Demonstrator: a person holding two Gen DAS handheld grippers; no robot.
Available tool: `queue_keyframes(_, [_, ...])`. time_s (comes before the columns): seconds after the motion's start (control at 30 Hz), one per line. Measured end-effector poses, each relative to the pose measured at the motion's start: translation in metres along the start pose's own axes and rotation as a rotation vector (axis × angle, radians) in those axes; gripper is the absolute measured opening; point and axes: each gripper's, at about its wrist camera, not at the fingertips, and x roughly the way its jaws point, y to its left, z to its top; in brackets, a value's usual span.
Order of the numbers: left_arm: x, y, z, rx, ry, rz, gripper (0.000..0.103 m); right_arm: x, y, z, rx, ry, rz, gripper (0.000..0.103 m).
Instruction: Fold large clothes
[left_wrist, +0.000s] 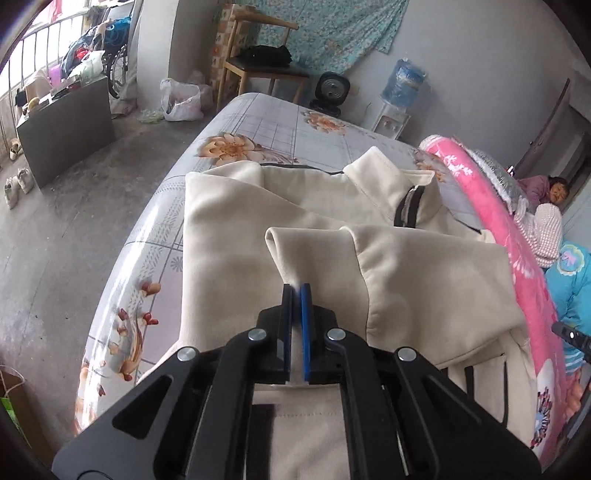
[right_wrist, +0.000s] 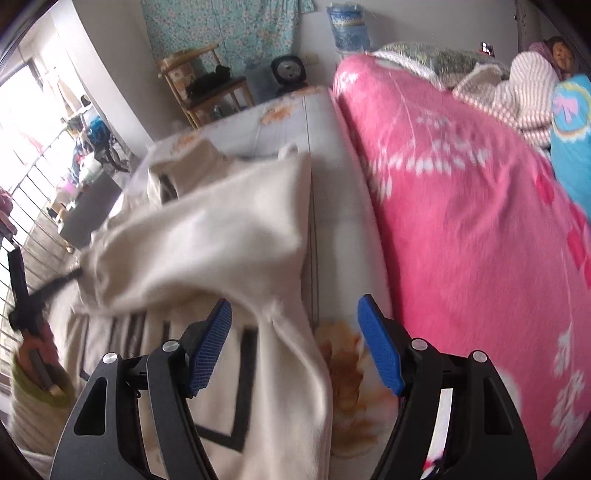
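A cream zip jacket (left_wrist: 258, 206) with black stripes lies spread on a bed with a flowered sheet (left_wrist: 229, 147). My left gripper (left_wrist: 297, 291) is shut on a fold of the jacket's sleeve (left_wrist: 310, 251) and holds it up over the jacket's body. The right wrist view, which is blurred, shows that sleeve (right_wrist: 221, 236) stretched to the left, where the left gripper (right_wrist: 70, 275) pinches its end. My right gripper (right_wrist: 295, 328) is open above the jacket's side (right_wrist: 295, 369), nothing between its blue pads (right_wrist: 212, 343). A small part of the right gripper (left_wrist: 572, 336) shows at the edge of the left wrist view.
A pink blanket (right_wrist: 461, 221) is heaped along the bed's right side, and a person (left_wrist: 546, 192) lies beyond it. Past the bed's far end stand a wooden chair (left_wrist: 258, 62), a small fan (left_wrist: 332, 92) and a water dispenser (left_wrist: 399, 96). A grey floor (left_wrist: 74, 229) lies to the left.
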Motion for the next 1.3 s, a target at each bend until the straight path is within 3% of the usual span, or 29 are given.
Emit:
queue_keyframes(0.13, [-0.018,0.007,-0.006,-0.048,-0.050,-0.011,0.004,0.030,-0.009,0.049,0.057,0.004,0.037,0.069])
queue_keyframes(0.3, [-0.004,0.016,-0.012,-0.056,-0.004,0.030,0.003,0.096,-0.015,0.089,0.121,0.081,0.024,0.069])
queue_keyframes(0.4, [-0.002,0.019,-0.014,-0.049,-0.003,0.033,0.003,0.130,-0.016,0.103,0.135,0.133,0.013,0.062])
queue_keyframes(0.5, [-0.002,0.018,-0.015,-0.025,-0.012,0.036,0.004,0.153,-0.020,0.110,0.175,0.177,0.060,0.056])
queue_keyframes(0.67, [-0.005,0.019,-0.019,-0.012,-0.025,0.026,0.004,0.163,-0.026,0.119,0.223,0.205,0.123,0.055])
queue_keyframes(0.7, [-0.004,0.020,-0.020,-0.014,-0.023,0.026,0.004,0.165,-0.026,0.120,0.223,0.214,0.129,0.046])
queue_keyframes(0.73, [-0.003,0.021,-0.021,-0.015,-0.023,0.024,0.003,0.167,-0.025,0.119,0.217,0.227,0.137,0.028])
queue_keyframes(0.8, [-0.001,0.020,-0.019,-0.013,-0.025,0.020,0.003,0.163,-0.022,0.119,0.201,0.219,0.139,0.014])
queue_keyframes(1.0, [-0.012,0.002,-0.007,0.047,-0.090,-0.001,0.003,0.118,0.025,0.113,-0.035,0.016,-0.043,0.011])
queue_keyframes(1.17, [0.005,-0.004,-0.003,0.074,-0.071,0.034,0.004,0.121,0.047,0.097,-0.270,-0.092,-0.368,0.011])
queue_keyframes(1.3, [0.021,0.005,-0.004,0.046,-0.029,0.041,0.003,0.113,0.036,0.095,-0.228,-0.127,-0.331,0.009])
